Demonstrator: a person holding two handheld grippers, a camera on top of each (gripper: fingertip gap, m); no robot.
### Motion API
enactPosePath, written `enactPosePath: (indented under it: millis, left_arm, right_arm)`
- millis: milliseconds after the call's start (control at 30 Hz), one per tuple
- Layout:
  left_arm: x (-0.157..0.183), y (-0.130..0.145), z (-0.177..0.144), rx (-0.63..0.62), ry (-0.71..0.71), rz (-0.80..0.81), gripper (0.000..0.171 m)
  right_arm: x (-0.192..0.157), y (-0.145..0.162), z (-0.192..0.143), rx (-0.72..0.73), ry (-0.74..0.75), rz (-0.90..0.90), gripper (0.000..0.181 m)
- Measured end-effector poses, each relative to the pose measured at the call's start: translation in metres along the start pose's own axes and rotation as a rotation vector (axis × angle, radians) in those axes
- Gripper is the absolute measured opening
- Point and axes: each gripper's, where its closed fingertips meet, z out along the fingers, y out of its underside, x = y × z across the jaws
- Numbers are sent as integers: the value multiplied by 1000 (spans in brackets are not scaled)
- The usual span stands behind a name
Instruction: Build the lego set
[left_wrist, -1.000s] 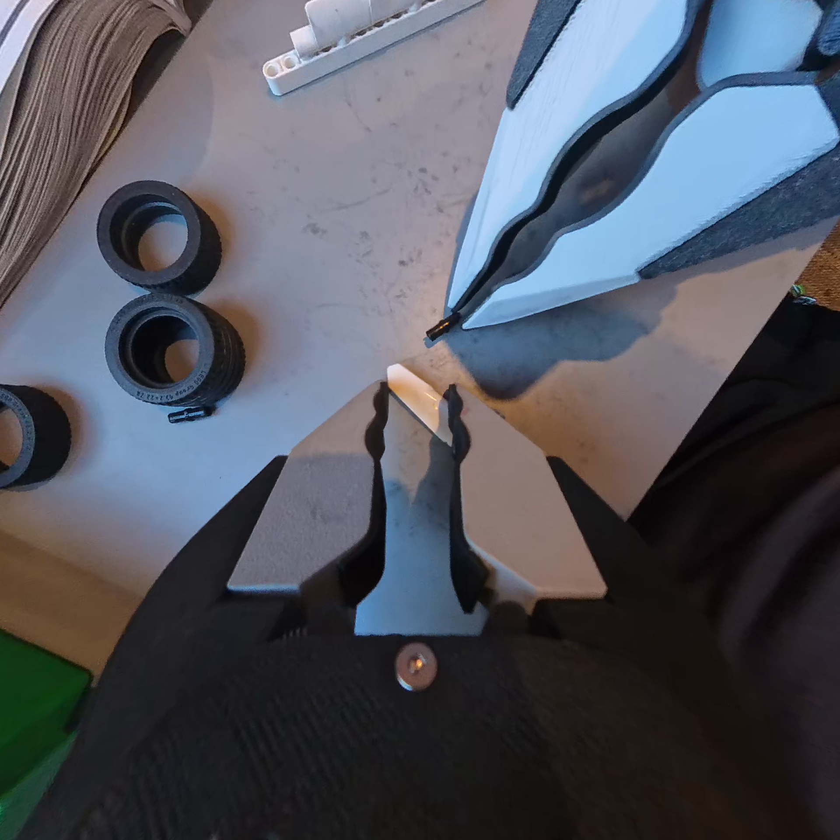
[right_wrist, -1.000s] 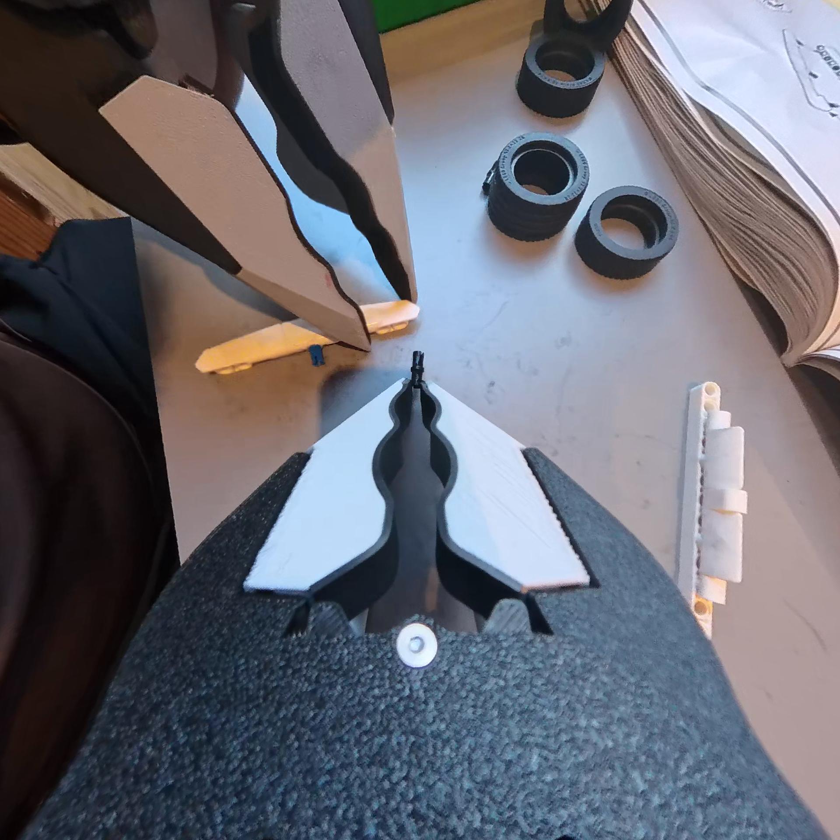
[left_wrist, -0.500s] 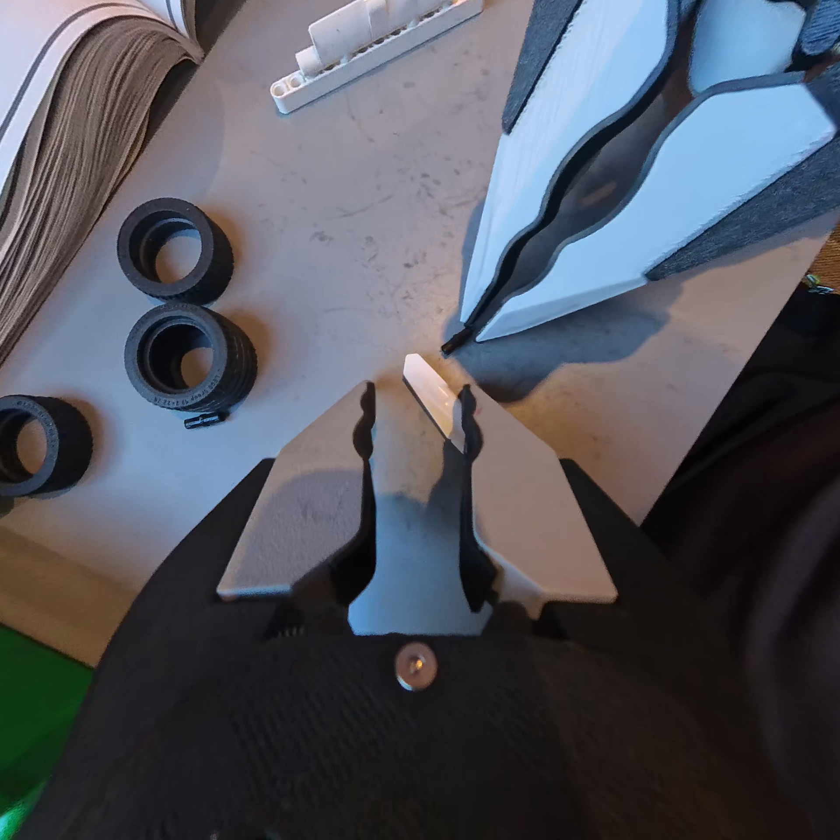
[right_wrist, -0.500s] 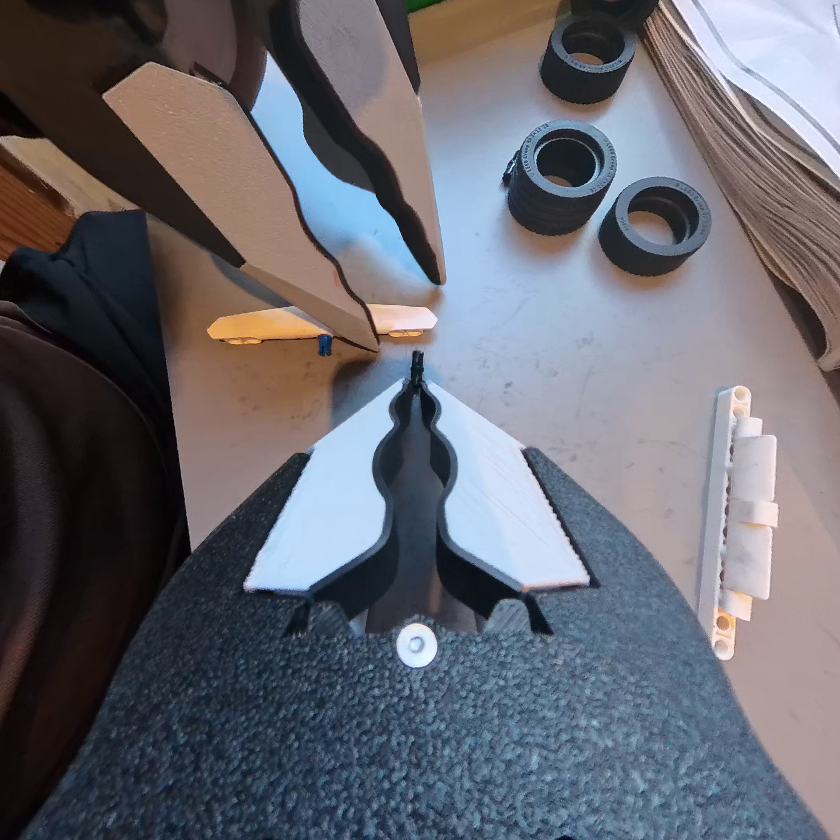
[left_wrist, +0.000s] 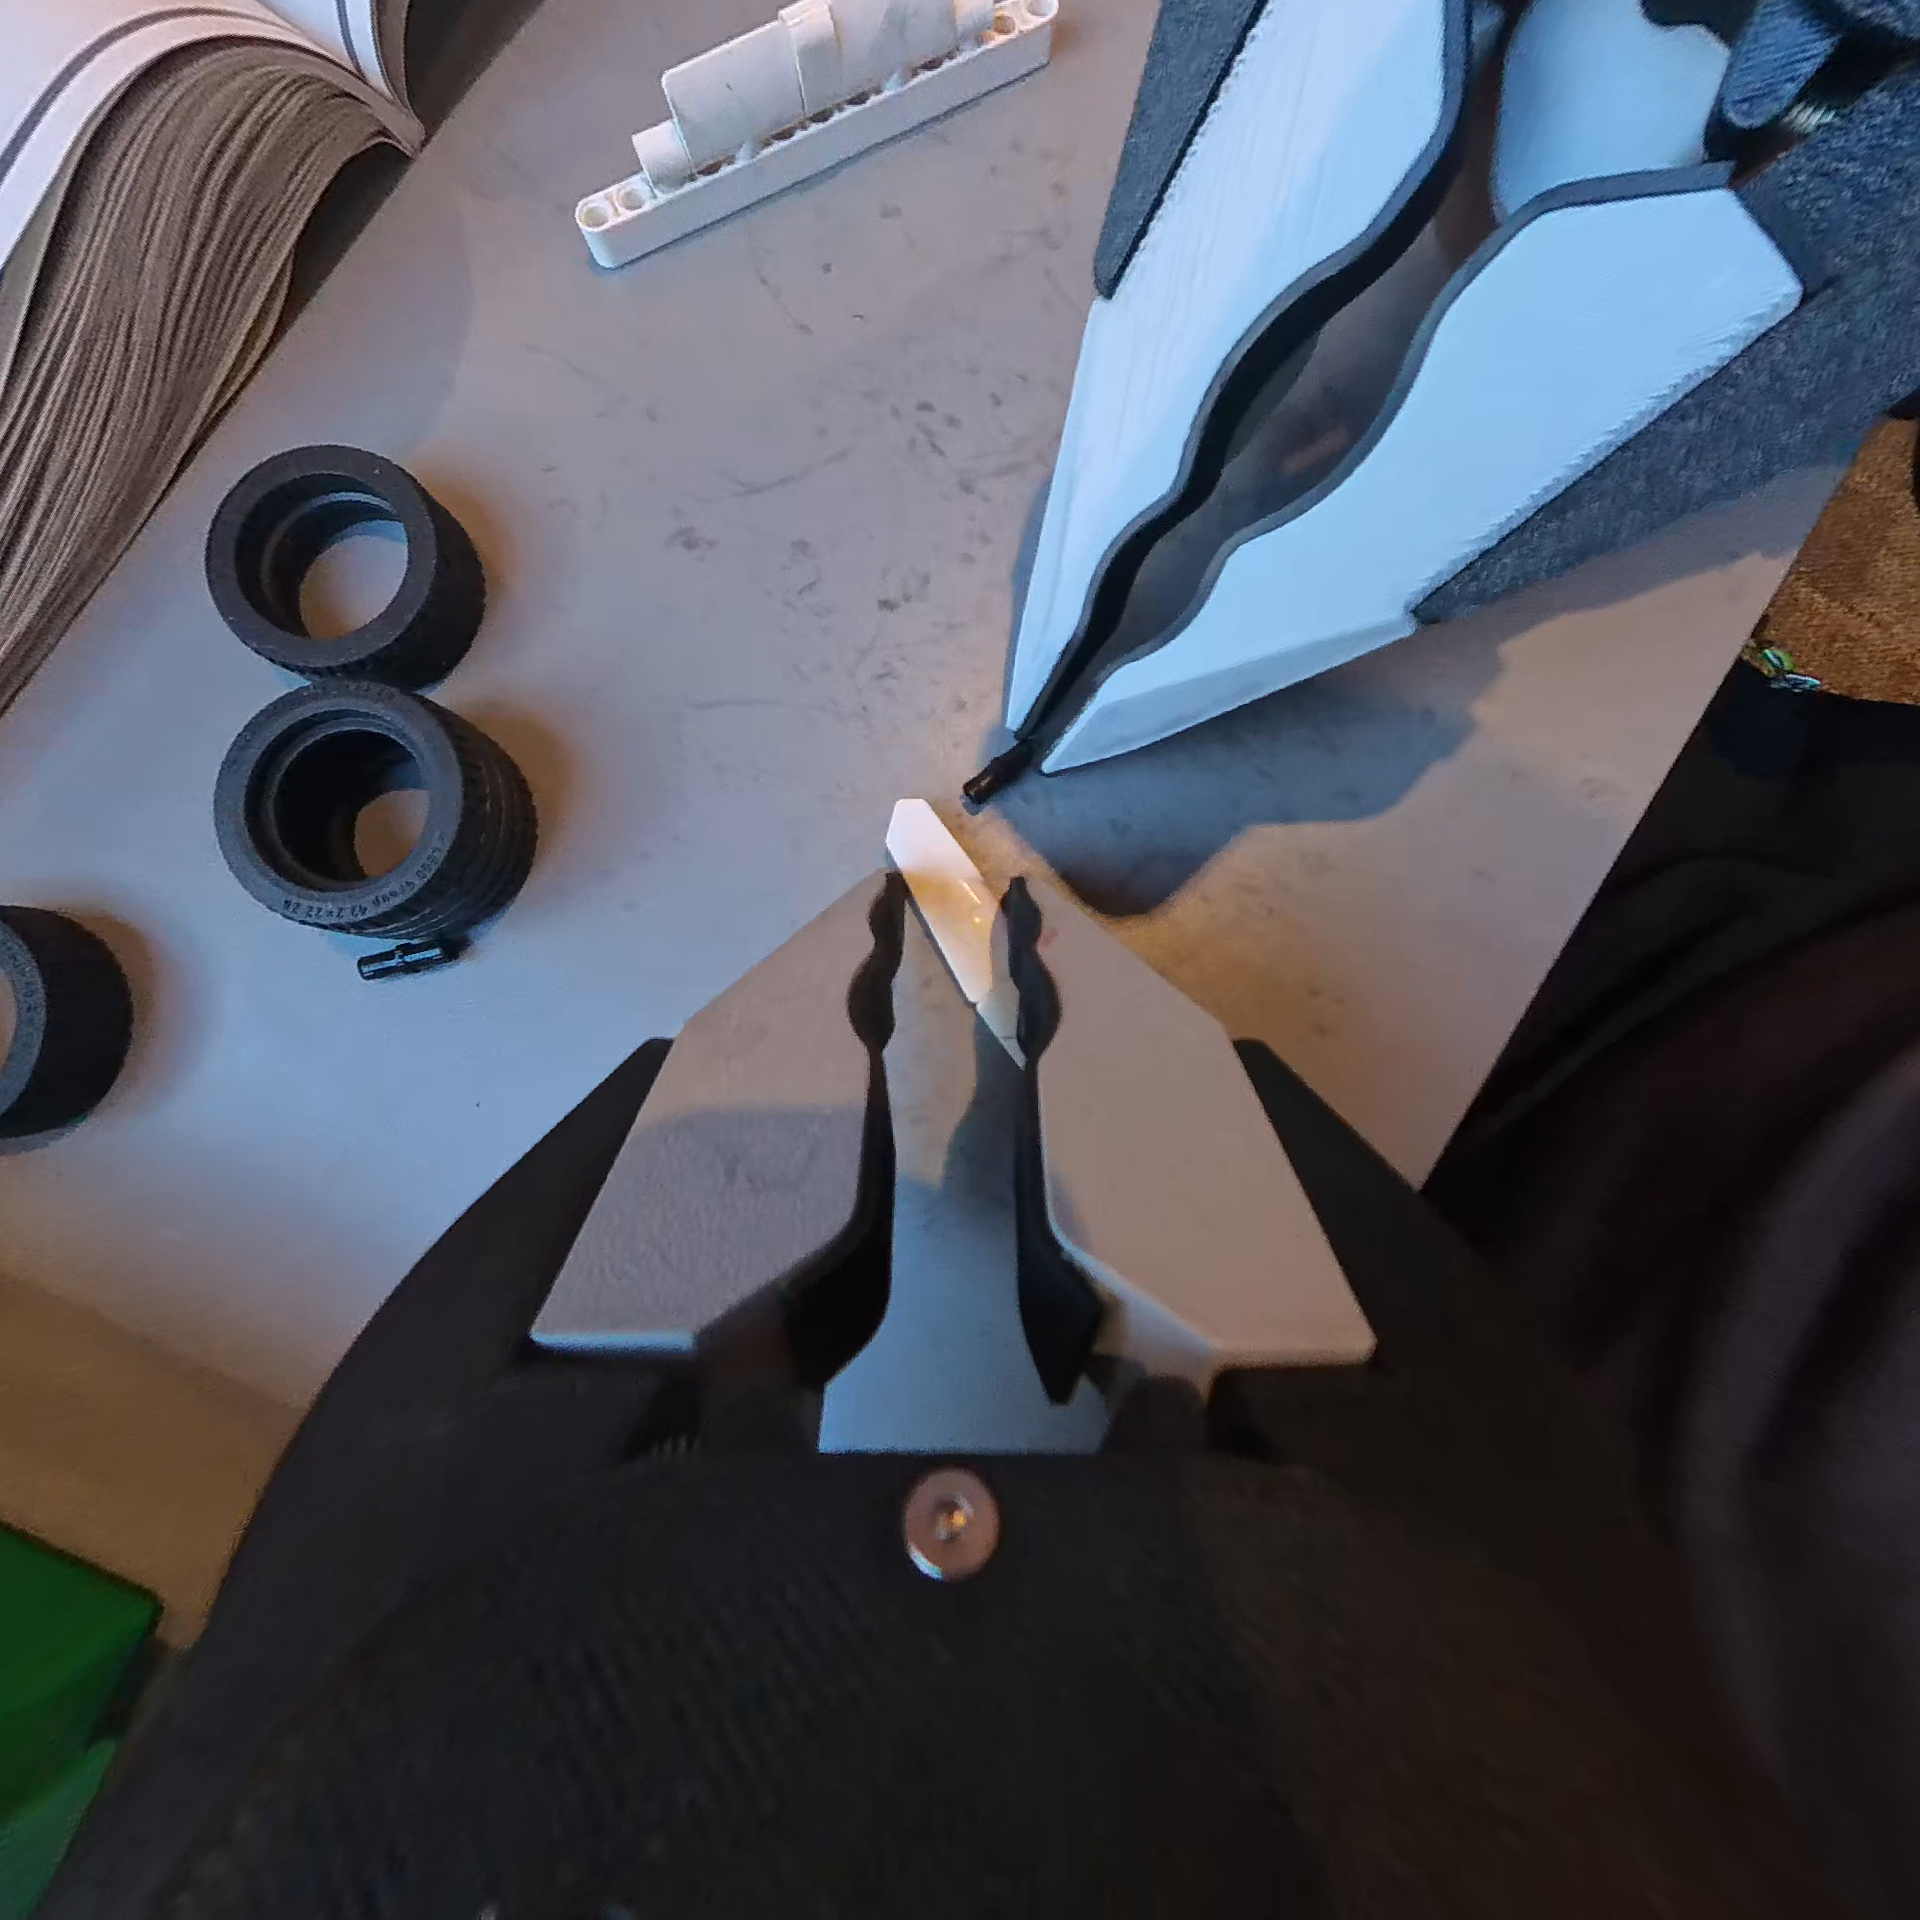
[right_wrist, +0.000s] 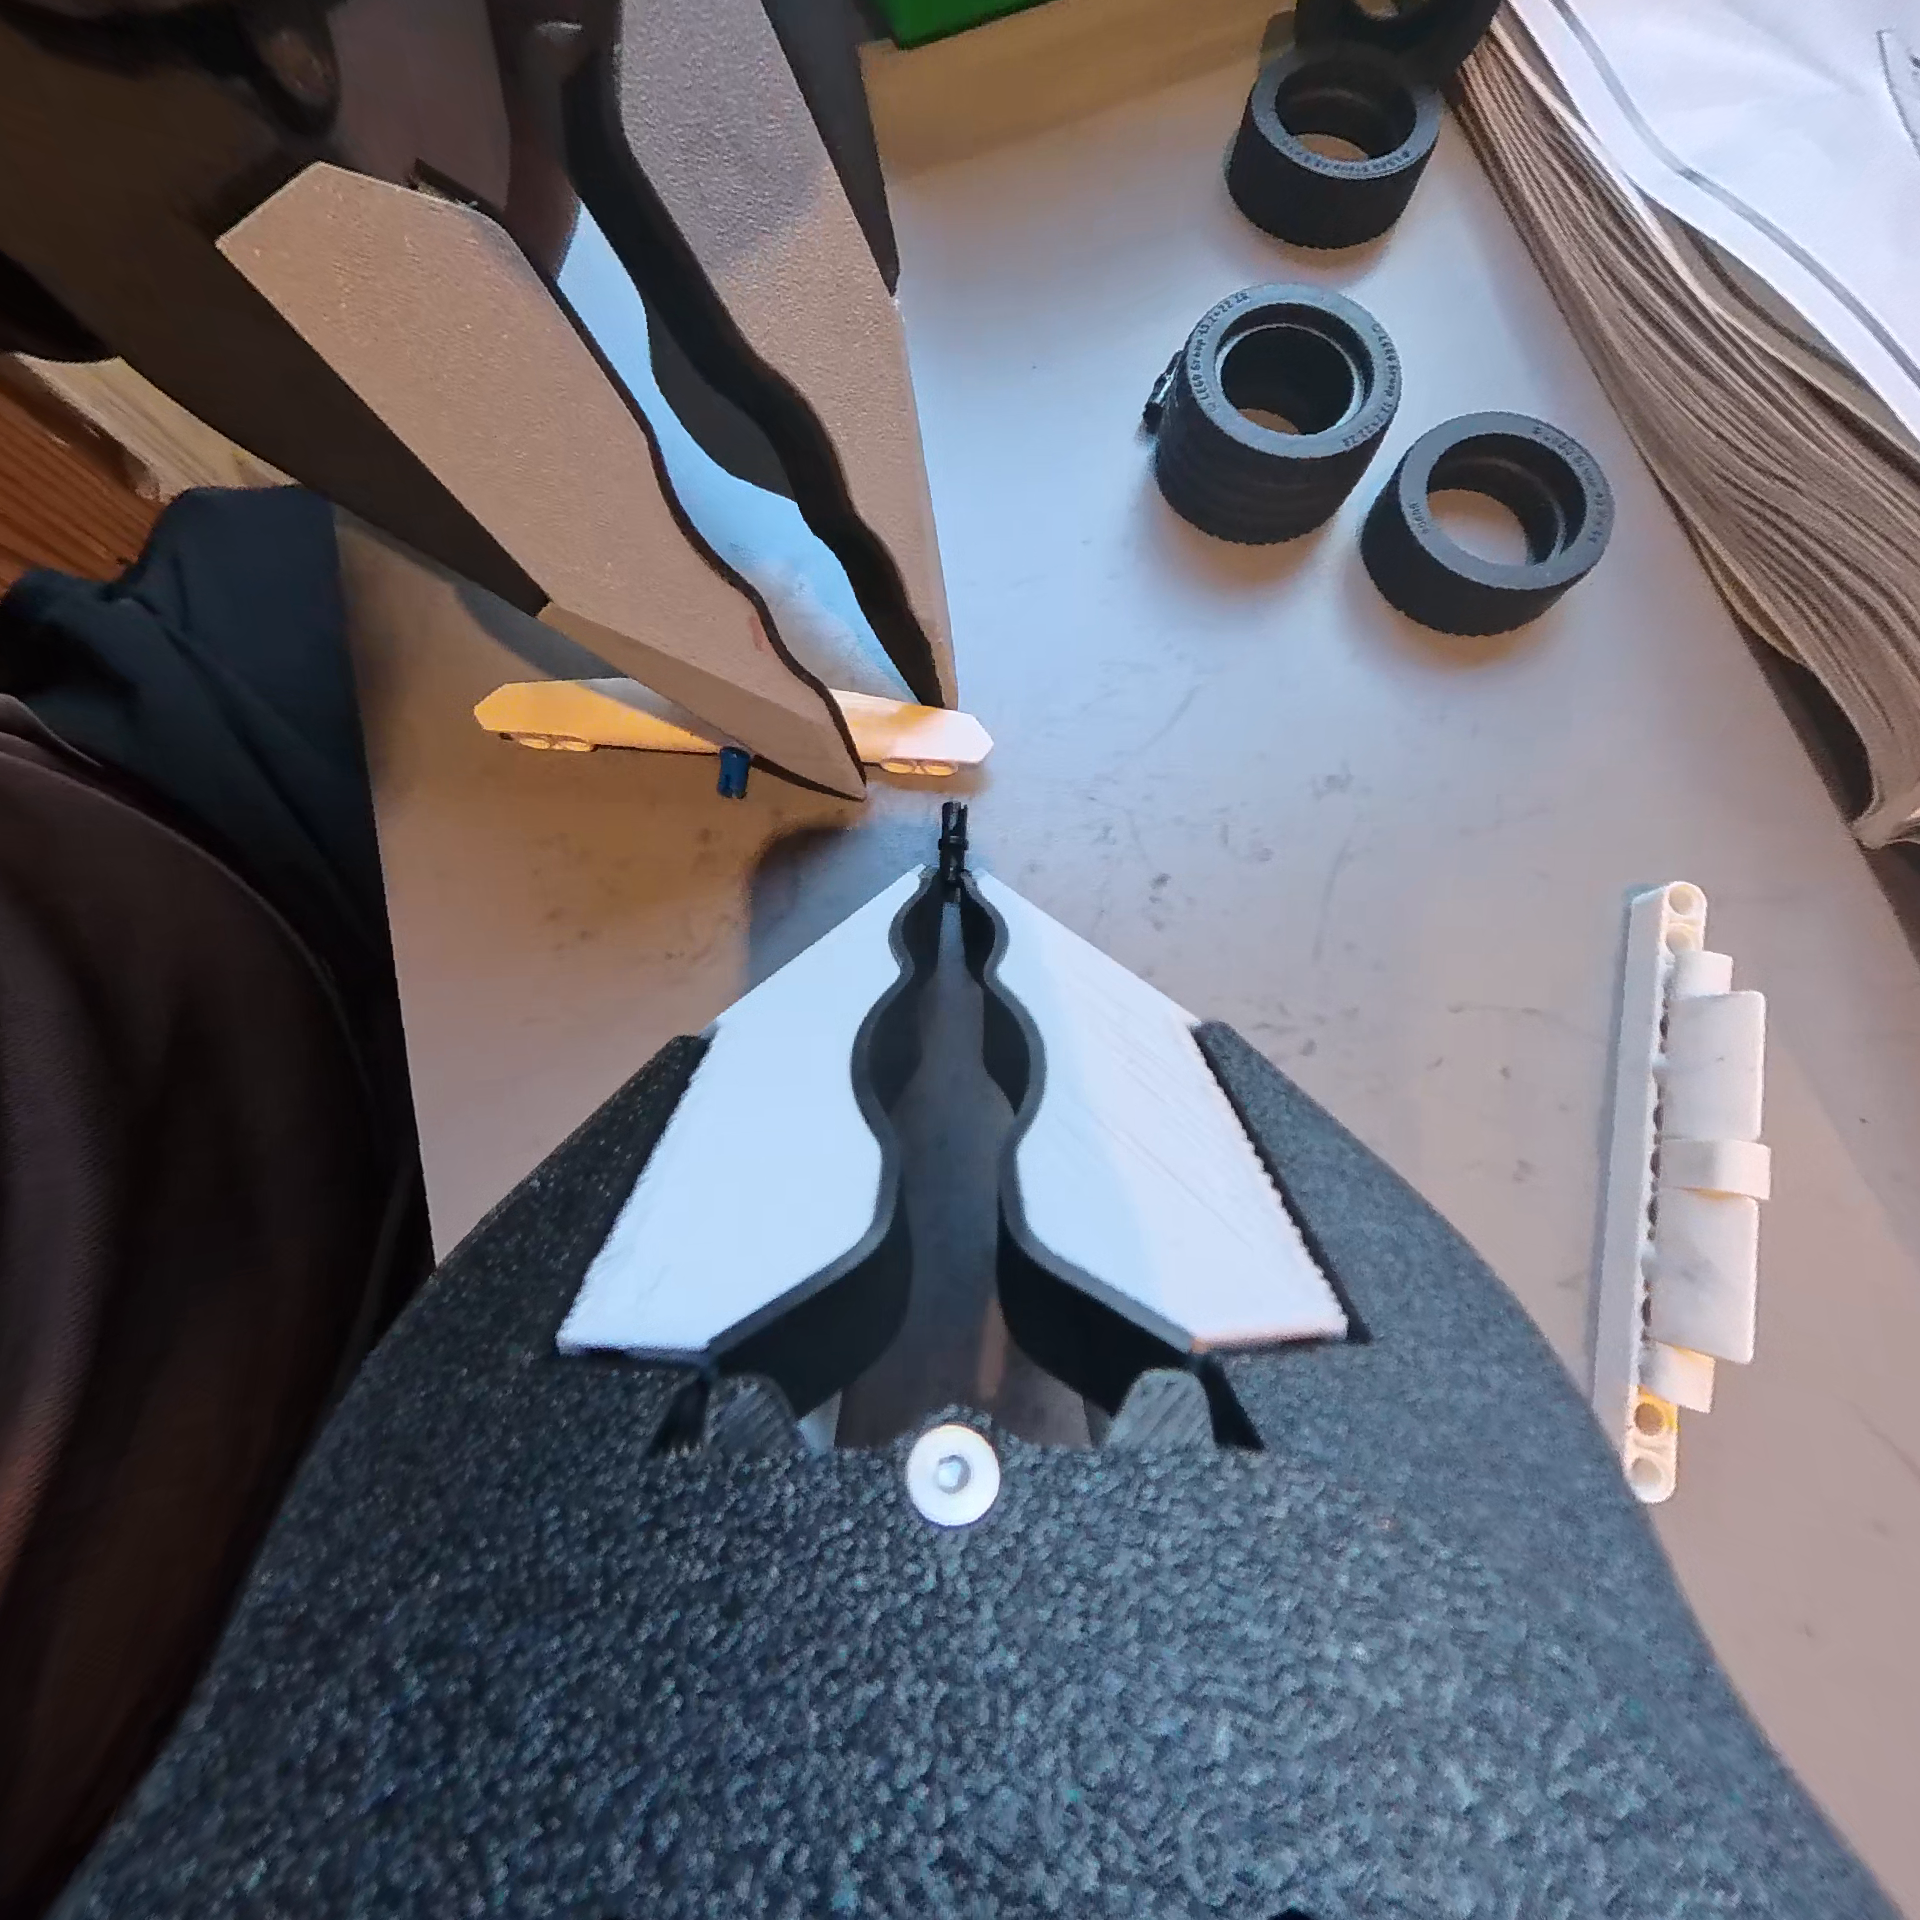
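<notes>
My left gripper (left_wrist: 951, 883) has grey fingers and is shut across a flat white panel piece (left_wrist: 935, 862), which crosses the jaw gap diagonally. In the right wrist view the same gripper (right_wrist: 899, 743) pinches this piece (right_wrist: 582, 717), and a small blue pin (right_wrist: 732, 774) sticks out under it. My right gripper (right_wrist: 948, 878) has white fingers and is shut on a short black pin (right_wrist: 951, 831). The pin's tip points at the near end of the white piece, a small gap away. The left wrist view also shows the right gripper (left_wrist: 1029, 753) and the pin (left_wrist: 992, 774).
Three black tyres (left_wrist: 343, 582) (left_wrist: 374, 810) (left_wrist: 52, 1008) lie to the left, with a loose black pin (left_wrist: 408, 956) beside one. A white beam assembly (right_wrist: 1683, 1174) lies on the grey table (left_wrist: 727, 468). A thick open booklet (right_wrist: 1714, 312), a green box (left_wrist: 52, 1704) and a person's dark clothing (right_wrist: 156, 1039) border it. My left and right fingertips are right by each other.
The left jaws widened around the white piece, then narrowed onto it. The right gripper kept hold of the black pin, which now sits closer to the piece's end.
</notes>
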Motion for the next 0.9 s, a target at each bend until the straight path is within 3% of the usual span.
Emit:
enactPosePath:
  millis: [167, 267, 600, 900]
  left_arm:
    - [-1, 0, 0, 6, -6, -5, 18]
    - [-6, 2, -3, -5, -58, 15, 30]
    - [0, 2, -2, 13, -7, -3, 14]
    - [0, 1, -2, 53, 12, -27, 13]
  right_arm:
    - [1, 1, 0, -3, -5, 27, 3]
    - [0, 1, 1, -2, -18, 29, 4]
    - [-1, -2, 2, 2, -14, 21, 3]
    - [-9, -5, 6, -6, -42, 54, 2]
